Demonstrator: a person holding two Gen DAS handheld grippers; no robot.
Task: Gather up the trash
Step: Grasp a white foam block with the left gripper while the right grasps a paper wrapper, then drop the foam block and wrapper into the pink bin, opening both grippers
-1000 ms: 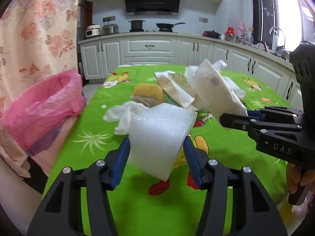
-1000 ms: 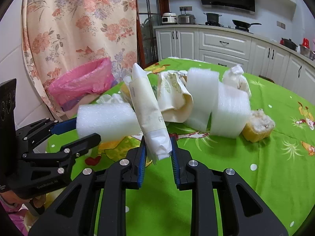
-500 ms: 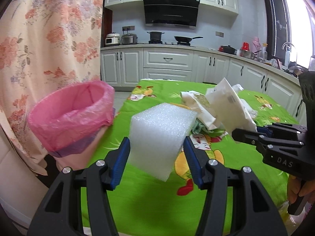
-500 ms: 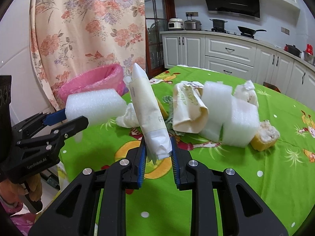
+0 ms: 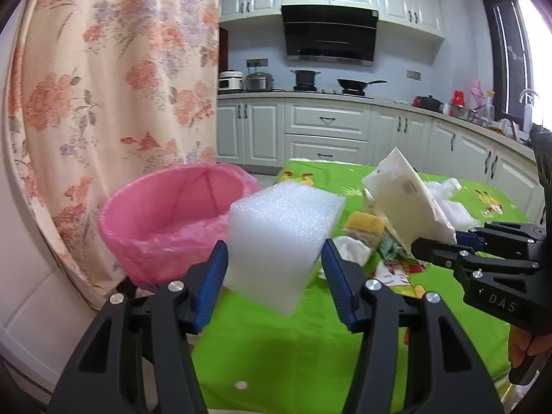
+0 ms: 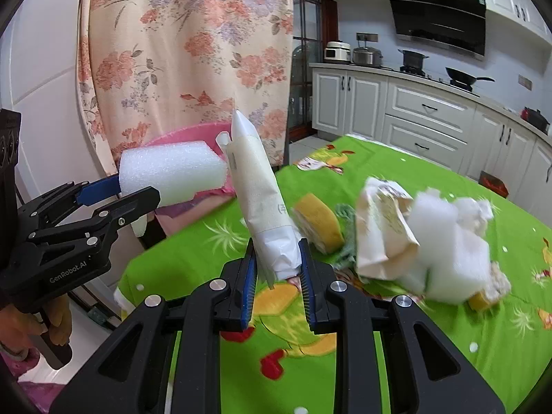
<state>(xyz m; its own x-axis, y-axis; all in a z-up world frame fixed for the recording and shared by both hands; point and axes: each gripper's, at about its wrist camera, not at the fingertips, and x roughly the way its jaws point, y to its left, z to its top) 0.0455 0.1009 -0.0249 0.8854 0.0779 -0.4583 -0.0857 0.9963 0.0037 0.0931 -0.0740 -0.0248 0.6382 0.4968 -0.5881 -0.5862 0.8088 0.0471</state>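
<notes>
My left gripper (image 5: pixel 274 269) is shut on a white foam block (image 5: pixel 281 241) and holds it in the air beside the bin lined with a pink bag (image 5: pixel 172 224), off the table's left edge. The block (image 6: pixel 172 174) and left gripper (image 6: pixel 117 193) also show in the right wrist view, in front of the pink bin (image 6: pixel 183 138). My right gripper (image 6: pixel 277 265) is shut on a cream paper bag (image 6: pixel 258 200), upright above the green tablecloth (image 6: pixel 414 345). In the left wrist view the right gripper (image 5: pixel 434 241) and its paper bag (image 5: pixel 403 203) are at right.
On the table lie a yellow sponge (image 6: pixel 319 220), a crumpled paper bag (image 6: pixel 383 227), white foam pieces (image 6: pixel 452 252) and tissue (image 5: pixel 352 246). A floral curtain (image 5: pixel 114 86) hangs behind the bin. Kitchen cabinets (image 5: pixel 327 131) line the back.
Both grippers have moved left toward the pink bin with their loads. The foam block now sits next to the bin's rim, and the bin looks nearer.
</notes>
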